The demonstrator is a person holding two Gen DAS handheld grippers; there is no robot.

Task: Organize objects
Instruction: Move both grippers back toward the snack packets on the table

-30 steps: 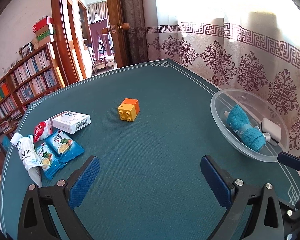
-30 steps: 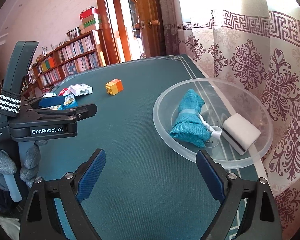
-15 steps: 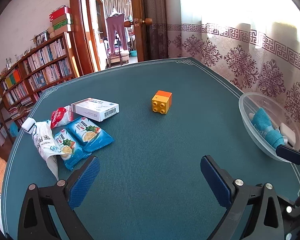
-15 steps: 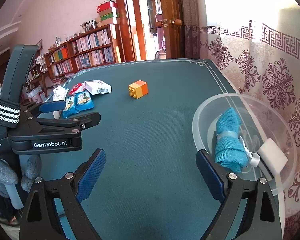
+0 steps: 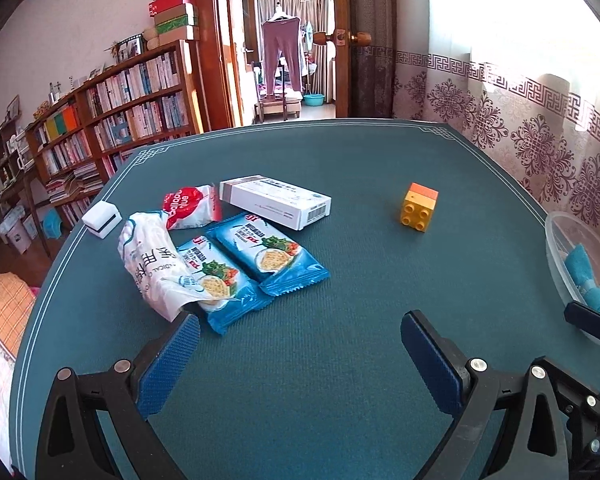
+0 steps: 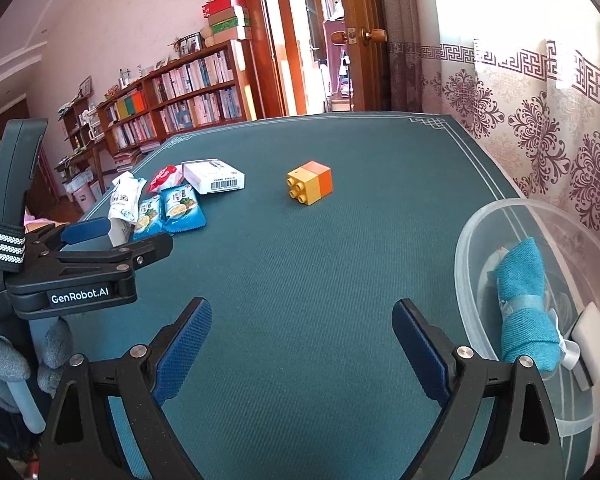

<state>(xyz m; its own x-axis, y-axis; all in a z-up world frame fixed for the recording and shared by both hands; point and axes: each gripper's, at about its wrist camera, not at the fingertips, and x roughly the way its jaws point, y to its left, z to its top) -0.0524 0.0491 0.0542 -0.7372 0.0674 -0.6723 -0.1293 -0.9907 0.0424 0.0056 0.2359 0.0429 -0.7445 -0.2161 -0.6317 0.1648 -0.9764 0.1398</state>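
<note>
A yellow-and-orange toy brick [image 5: 418, 208] [image 6: 310, 187] lies mid-table. At the left lie a white box [image 5: 276, 201], two blue snack packets [image 5: 268, 254], a red-and-white pouch [image 5: 190, 206], a white plastic bag [image 5: 156, 268] and a small white block [image 5: 102, 220]. A clear bowl [image 6: 476, 240] at the right holds a rolled teal cloth [image 6: 526, 300] and a white block [image 6: 594, 340]. My left gripper [image 5: 300, 354] is open and empty, just short of the packets. My right gripper [image 6: 302, 344] is open and empty beside the bowl.
The green table [image 5: 340, 280] ends near a patterned curtain [image 5: 540, 140] on the right. A bookshelf [image 5: 112, 120] and an open doorway [image 5: 284, 60] stand beyond the far edge. The left gripper's body [image 6: 80, 276] shows at the left of the right wrist view.
Both grippers have swung left. The packets and box have moved toward the centre of the left view and the bowl has slid to the right edge. Nothing on the table has moved.
</note>
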